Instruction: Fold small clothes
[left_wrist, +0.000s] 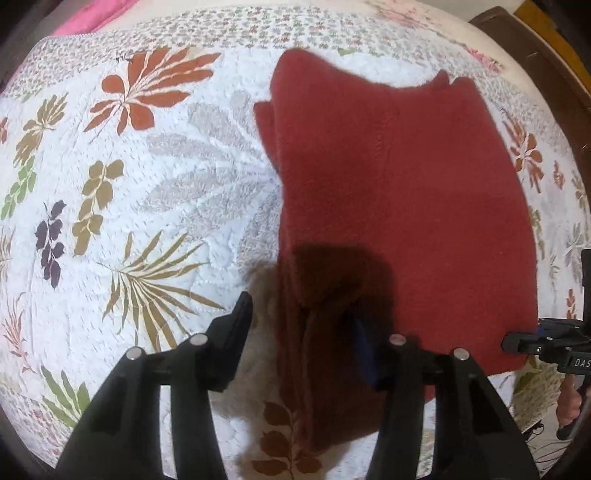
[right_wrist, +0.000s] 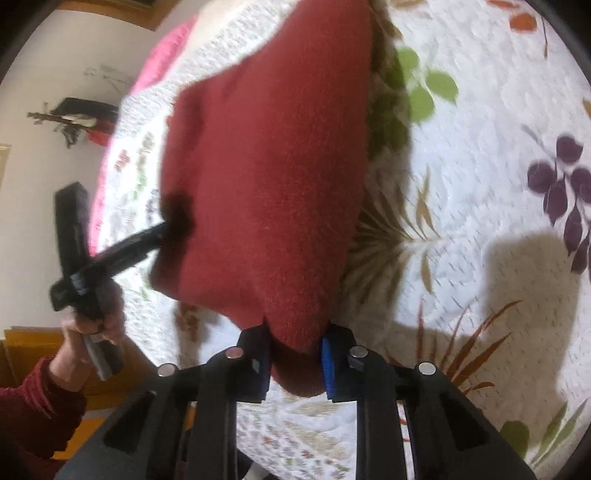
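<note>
A dark red fleecy garment (left_wrist: 399, 192) lies spread over a floral quilt (left_wrist: 155, 206). My left gripper (left_wrist: 301, 325) stands open at the garment's near left edge. Its left finger (left_wrist: 236, 325) is over the quilt, and its blue-padded right finger (left_wrist: 364, 350) is tucked in a fold of the cloth. In the right wrist view, my right gripper (right_wrist: 295, 350) is shut on a bunched corner of the red garment (right_wrist: 266, 177), which rises away from it. The left gripper (right_wrist: 162, 232) pokes into the cloth's far side, held by a hand (right_wrist: 92, 332).
The white quilt (right_wrist: 480, 184), printed with leaves, covers the bed. A pink cloth (left_wrist: 85, 18) lies at the far edge. A dark wooden frame (left_wrist: 546, 74) borders the right side. A wall with hanging items (right_wrist: 81, 118) is beyond the bed.
</note>
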